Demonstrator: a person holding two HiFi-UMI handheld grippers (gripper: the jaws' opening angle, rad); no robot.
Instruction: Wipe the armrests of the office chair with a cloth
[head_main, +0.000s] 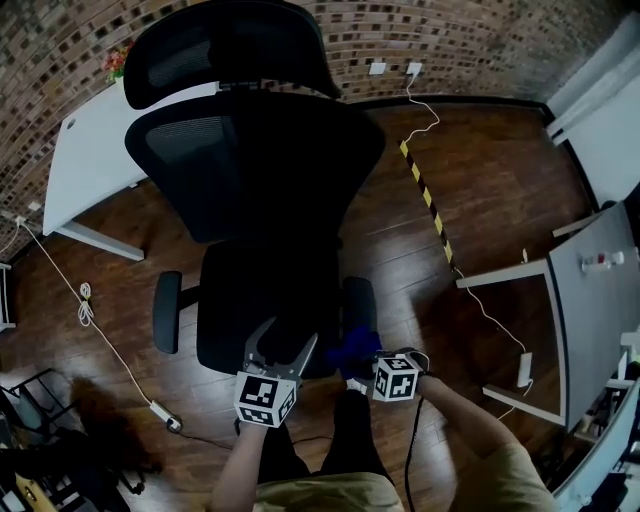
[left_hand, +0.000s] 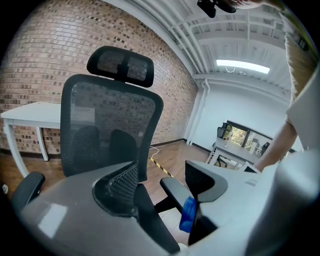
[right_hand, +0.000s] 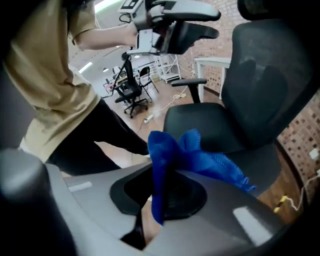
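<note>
A black mesh office chair (head_main: 255, 170) faces me, its left armrest (head_main: 167, 312) and right armrest (head_main: 358, 305) flanking the seat (head_main: 265, 300). My left gripper (head_main: 283, 355) hangs open over the seat's front edge, nothing between its jaws. My right gripper (head_main: 362, 368) is shut on a blue cloth (head_main: 352, 350), just short of the right armrest's near end. In the left gripper view the open gripper (left_hand: 160, 192) frames the right armrest (left_hand: 177, 190) and the cloth (left_hand: 188, 215). In the right gripper view the cloth (right_hand: 195, 155) bunches out of the shut gripper (right_hand: 165, 185).
A white desk (head_main: 85, 160) stands behind the chair at the left. White cables (head_main: 85, 305) trail over the wooden floor, and yellow-black tape (head_main: 425, 195) runs along it at the right. Another table (head_main: 590, 300) is at the right edge. More chairs (right_hand: 131, 90) stand behind me.
</note>
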